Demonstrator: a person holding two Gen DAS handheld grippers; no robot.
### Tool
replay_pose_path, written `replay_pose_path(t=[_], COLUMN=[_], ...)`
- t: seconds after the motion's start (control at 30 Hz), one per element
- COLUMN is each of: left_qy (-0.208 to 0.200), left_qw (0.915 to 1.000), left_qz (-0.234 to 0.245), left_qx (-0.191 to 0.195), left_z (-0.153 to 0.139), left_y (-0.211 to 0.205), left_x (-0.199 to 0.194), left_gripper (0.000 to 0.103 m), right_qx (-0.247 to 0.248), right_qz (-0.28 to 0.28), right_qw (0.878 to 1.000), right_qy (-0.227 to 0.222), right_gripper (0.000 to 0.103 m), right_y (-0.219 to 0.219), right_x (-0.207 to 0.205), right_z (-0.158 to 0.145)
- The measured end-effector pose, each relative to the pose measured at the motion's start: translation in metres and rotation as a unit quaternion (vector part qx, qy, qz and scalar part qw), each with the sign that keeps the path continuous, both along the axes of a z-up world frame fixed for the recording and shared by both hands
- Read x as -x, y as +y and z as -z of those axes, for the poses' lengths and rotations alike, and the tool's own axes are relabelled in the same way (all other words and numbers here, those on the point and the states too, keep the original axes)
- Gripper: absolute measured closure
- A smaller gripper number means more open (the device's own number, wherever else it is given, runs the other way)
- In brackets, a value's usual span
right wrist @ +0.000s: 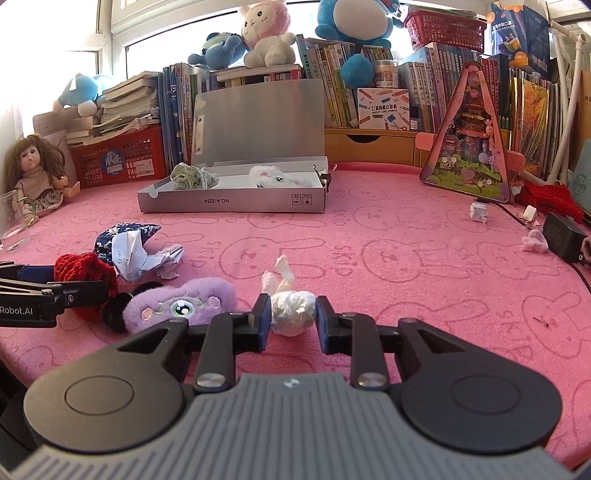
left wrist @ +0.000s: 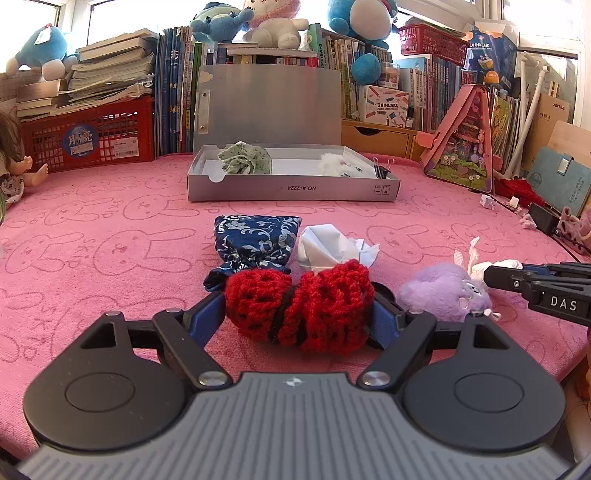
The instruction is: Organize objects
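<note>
— Where's the red knitted bundle?

— Between the jaws of the left gripper, which are spread fairly wide and pressed against both its ends, low over the pink cloth on the worktop.

— And the other one?

— The right gripper has its jaws at a narrower gap around a small white wad; the pads sit right at its sides, though whether they truly pinch it I cannot tell.

— What lies near the red bundle?

— Just beyond it, touching, a blue patterned pouch, and beside that a crumpled paper. To its right, just beside it, a purple plush toy.

— And the box?

— The grey box stands well beyond the bundle, lid up. Inside are a green-white cloth ball, a white plush, and black clips at its right end.

— Anything farther out?

— Behind the box, rows of books with stuffed animals on top; left of it a red crate and a doll; right of it a pink triangular toy house.
</note>
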State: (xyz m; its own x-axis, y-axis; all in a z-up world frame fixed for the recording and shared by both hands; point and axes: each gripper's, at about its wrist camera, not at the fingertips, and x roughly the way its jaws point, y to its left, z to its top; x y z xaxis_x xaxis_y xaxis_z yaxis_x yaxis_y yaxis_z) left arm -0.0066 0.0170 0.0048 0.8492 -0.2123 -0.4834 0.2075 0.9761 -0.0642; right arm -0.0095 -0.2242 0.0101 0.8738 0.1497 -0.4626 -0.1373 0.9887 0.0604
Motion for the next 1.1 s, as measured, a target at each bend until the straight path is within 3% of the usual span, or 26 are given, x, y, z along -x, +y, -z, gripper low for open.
replay_pose_path(t=[0.2, 0.27, 0.37, 0.7, 1.1], left_qy=[-0.004, -0.004, -0.004, -0.021, -0.035], left_qw=[0.9999, 1.0, 1.0, 0.9994, 0.9984], left_qz=[0.001, -0.002, -0.004, -0.013, -0.043], left_qx=[0.012, 0.006, 0.007, 0.024, 0.01], left_z=[0.0, 0.0, -0.004, -0.036, -0.075], left_y=[0.007, 0.006, 0.006, 0.01, 0.017], left_x=[0.007, 0.009, 0.009, -0.001, -0.077], left_gripper=[0.02, 0.033, 0.037, 0.038, 0.038], right_qx=[-0.002, -0.003, -0.005, -0.023, -0.05], right_qz=[0.0, 0.0, 0.001, 0.01, 0.005], right_qw=[1.0, 1.0, 1.0, 1.0, 0.998], right_qy=[0.0, 0.0, -0.004, -0.015, -0.031], right_gripper=[0.072, 0.073, 0.074, 0.076, 0.076], right_y=[0.0, 0.0, -0.001, -0.009, -0.019], right_x=[0.0, 0.0, 0.001, -0.013, -0.066], right_z=[0.001, 0.001, 0.0, -0.011, -0.047])
